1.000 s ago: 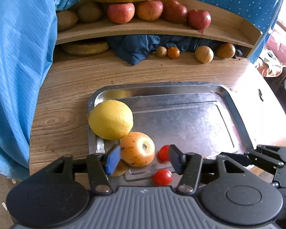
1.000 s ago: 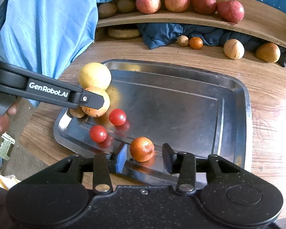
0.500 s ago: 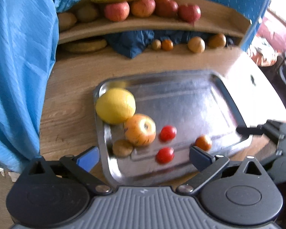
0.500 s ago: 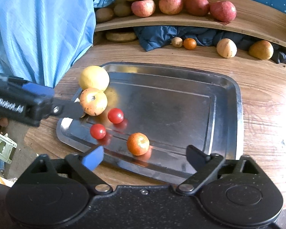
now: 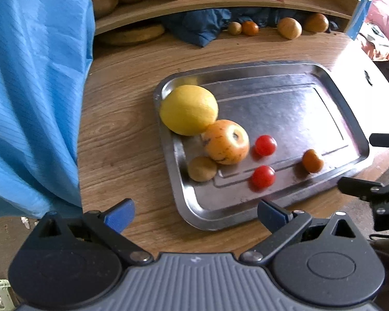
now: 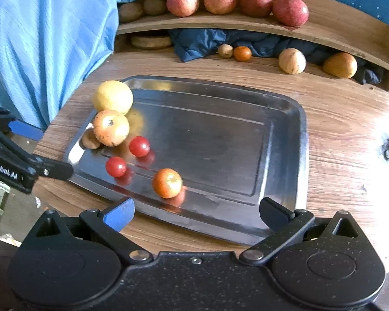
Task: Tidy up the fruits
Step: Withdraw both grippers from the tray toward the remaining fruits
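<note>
Both grippers released and standing over the near edge of the tray.

The metal tray [image 6: 285, 134] holds, largest first, the lemon [image 5: 188, 109], apple [image 5: 226, 141], small orange [image 6: 167, 183] and two cherry tomatoes [image 6: 139, 146], clustered at its left end. The right gripper [image 6: 195, 213], jaws wide and empty, has the small orange just ahead. The left gripper [image 5: 195, 213] is also wide and empty. Both sets of jaws have just been opening; a second ago they bracketed the orange and apple.

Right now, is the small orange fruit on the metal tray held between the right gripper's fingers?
No, the small orange fruit lies free on the metal tray, beyond the open right gripper.
</note>
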Demonstrator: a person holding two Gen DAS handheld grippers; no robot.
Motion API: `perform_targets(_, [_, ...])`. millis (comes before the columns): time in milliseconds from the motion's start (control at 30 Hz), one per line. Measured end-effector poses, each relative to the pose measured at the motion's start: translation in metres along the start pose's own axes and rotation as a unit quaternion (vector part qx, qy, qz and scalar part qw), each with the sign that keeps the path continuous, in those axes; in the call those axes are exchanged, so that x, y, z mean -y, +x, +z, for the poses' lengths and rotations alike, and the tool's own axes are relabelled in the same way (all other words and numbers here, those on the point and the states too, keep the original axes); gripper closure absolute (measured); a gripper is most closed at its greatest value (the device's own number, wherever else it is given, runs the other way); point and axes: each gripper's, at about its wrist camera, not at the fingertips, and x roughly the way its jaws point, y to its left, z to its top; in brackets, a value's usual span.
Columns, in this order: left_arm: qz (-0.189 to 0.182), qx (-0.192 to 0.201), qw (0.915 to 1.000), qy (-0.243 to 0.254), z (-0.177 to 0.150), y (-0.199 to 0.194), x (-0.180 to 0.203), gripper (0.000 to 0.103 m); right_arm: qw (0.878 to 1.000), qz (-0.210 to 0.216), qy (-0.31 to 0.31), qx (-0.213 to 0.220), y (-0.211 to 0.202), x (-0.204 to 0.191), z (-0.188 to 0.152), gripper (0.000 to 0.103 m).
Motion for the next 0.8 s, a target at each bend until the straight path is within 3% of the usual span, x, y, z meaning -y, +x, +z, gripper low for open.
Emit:
perform_targets(233, [0.012,0.009,0.9999,-0.004,0.017,0.0,-0.001,0.001,1.0,-0.024,0.003,-0.002,-0.001,0.012,0.006,0.001])
perform_targets(600, [0.028,0.05,0.9983,-0.011,0.056,-0.004,0.005,0.001,1.0,-0.018,-0.011,0.009,0.009,0.026,0.035,0.001])
perform_targets(800, [0.02,0.074,0.9968,-0.025,0.08,-0.001,0.017,0.001,0.999,-0.016,-0.03,0.021,0.012,0.033,0.054,0.001])
